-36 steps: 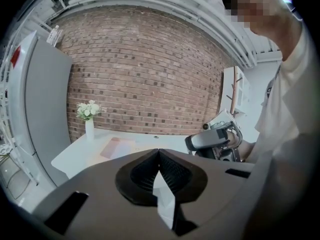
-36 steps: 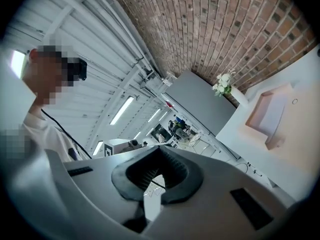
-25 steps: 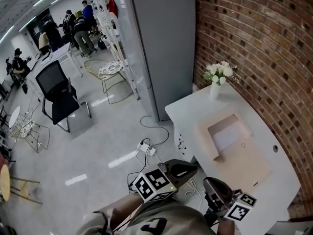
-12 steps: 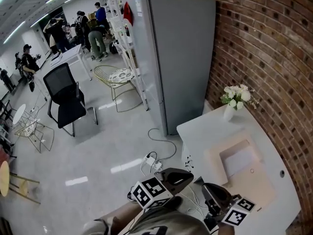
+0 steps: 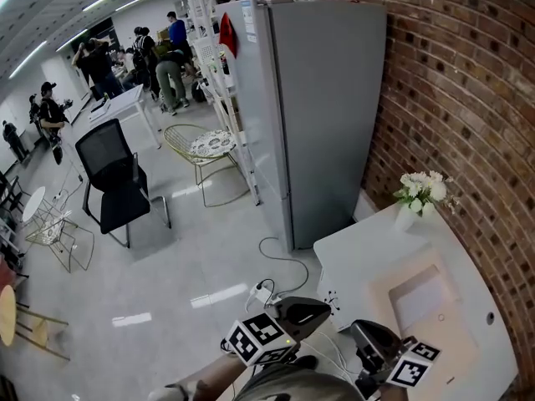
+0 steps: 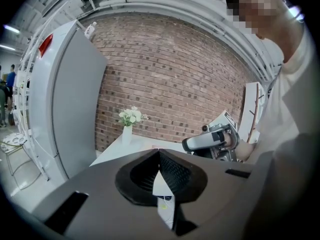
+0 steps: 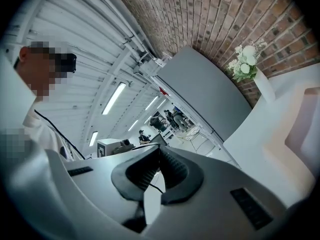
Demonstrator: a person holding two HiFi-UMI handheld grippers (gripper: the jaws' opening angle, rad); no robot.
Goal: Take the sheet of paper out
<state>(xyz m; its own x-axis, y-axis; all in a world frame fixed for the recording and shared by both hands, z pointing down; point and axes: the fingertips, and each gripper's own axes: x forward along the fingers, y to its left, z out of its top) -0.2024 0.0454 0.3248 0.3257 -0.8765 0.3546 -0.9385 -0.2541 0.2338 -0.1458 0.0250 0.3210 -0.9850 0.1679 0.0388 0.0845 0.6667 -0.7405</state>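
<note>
Fingers pressed together and empty on both the left gripper (image 5: pixel 311 311) and the right gripper (image 5: pixel 368 337), with the sheet of paper (image 5: pixel 422 297) lying ahead of them to the right.

The pale sheet lies flat in the recess of a beige holder (image 5: pixel 439 337) on the white counter (image 5: pixel 355 253). Its longer side seems to run from the counter's front edge toward the brick wall (image 5: pixel 468 98). A vase of white flowers (image 5: pixel 420 192) stands beyond it at the far end. Both grippers hang short of the holder and apart from the sheet. The right gripper is the nearer and looks the likelier one to reach in, while the left gripper hangs just beside it over the floor (image 5: pixel 192 266). Neither touches anything, and the fingers would have to part before any grasp.
</note>
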